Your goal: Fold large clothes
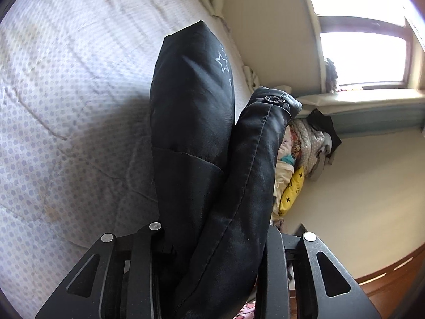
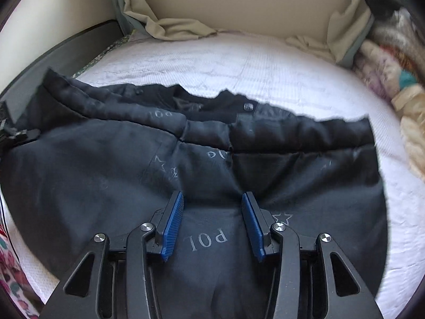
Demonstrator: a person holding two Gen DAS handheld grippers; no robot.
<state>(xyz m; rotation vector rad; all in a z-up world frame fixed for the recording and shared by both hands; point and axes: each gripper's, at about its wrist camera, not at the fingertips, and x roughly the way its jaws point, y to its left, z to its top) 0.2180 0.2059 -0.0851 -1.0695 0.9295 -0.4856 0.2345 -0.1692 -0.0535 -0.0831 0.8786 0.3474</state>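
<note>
Home bedroom: bed (image 2: pixel 279 63) with white quilted cover, window (image 1: pixel 364 58) in cream wall, pile of clothes and bedding (image 1: pixel 302 154) beside bed, wooden floor.

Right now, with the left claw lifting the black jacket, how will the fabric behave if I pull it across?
Probably floppy: the black padded jacket sags around the left claw. Its sheen suggests slippery fabric, so it may slide on the white quilted mattress. The puffy quilting hints it's light but springy.
</note>
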